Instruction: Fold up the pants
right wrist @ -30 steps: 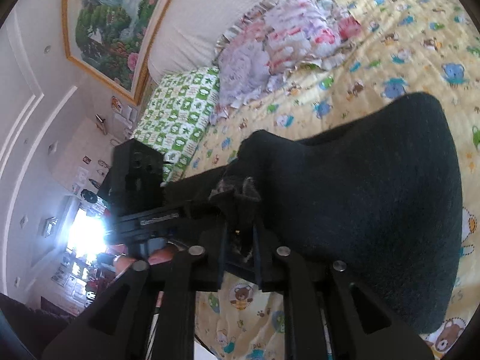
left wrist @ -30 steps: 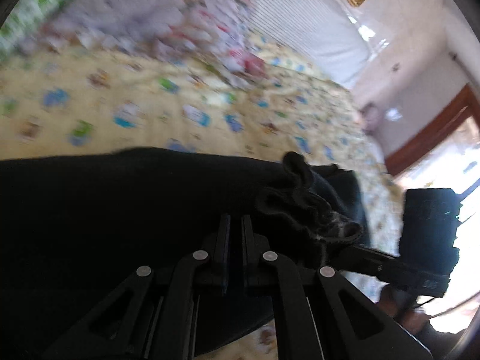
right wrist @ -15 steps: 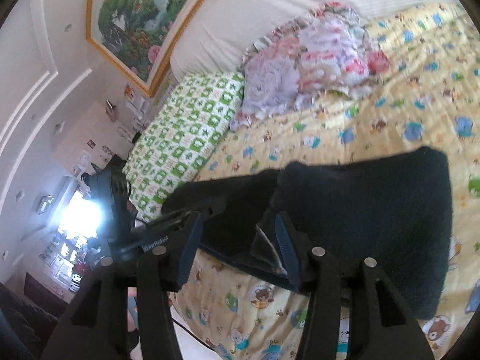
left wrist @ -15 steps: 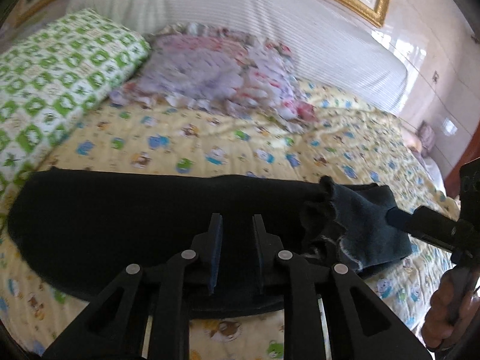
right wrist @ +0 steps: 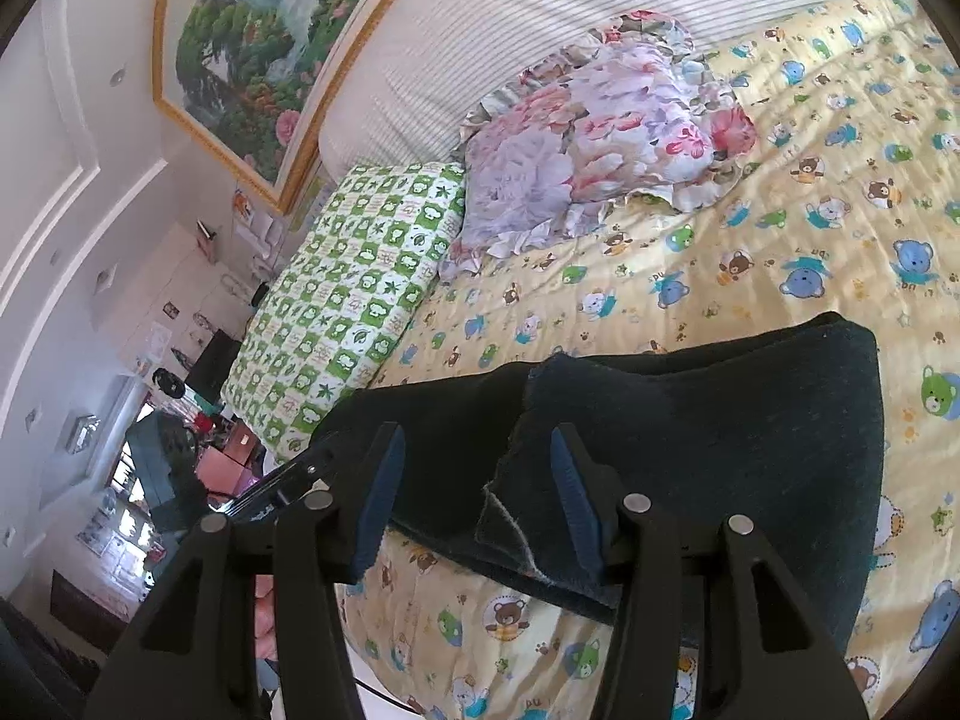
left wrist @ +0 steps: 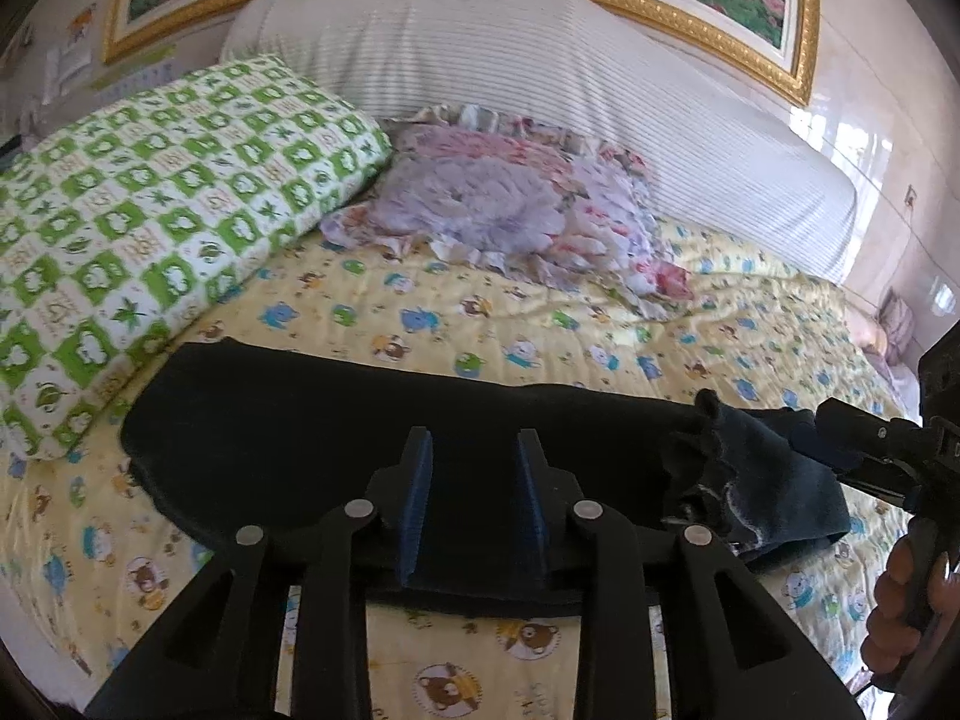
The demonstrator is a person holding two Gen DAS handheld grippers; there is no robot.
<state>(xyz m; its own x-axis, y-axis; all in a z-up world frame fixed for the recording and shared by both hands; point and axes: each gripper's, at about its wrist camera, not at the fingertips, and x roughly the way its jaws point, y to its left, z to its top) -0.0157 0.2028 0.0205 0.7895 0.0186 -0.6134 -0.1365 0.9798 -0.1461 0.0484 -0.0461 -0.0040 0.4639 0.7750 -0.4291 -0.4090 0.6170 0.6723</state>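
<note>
Dark navy pants (left wrist: 312, 450) lie folded lengthwise across the near edge of the bed, their bunched end (left wrist: 750, 480) at the right. In the right wrist view the same pants (right wrist: 750, 450) fill the lower middle, with a folded-over flap (right wrist: 540, 480). My left gripper (left wrist: 474, 498) is open and empty, above the pants' middle. My right gripper (right wrist: 474, 492) is open and empty over the flap edge. In the left wrist view the right gripper (left wrist: 870, 450) sits at the pants' right end.
The bed has a yellow bear-print sheet (left wrist: 540, 330). A green checked pillow (left wrist: 150, 228) lies at the left, a floral ruffled pillow (left wrist: 498, 204) behind the pants. A striped white headboard (left wrist: 540, 78) and a framed painting (right wrist: 258, 42) stand at the back.
Both grippers were shut on the pants' bunched end one second ago. They have opened, let the cloth drop onto the bed, and drawn back and apart.
</note>
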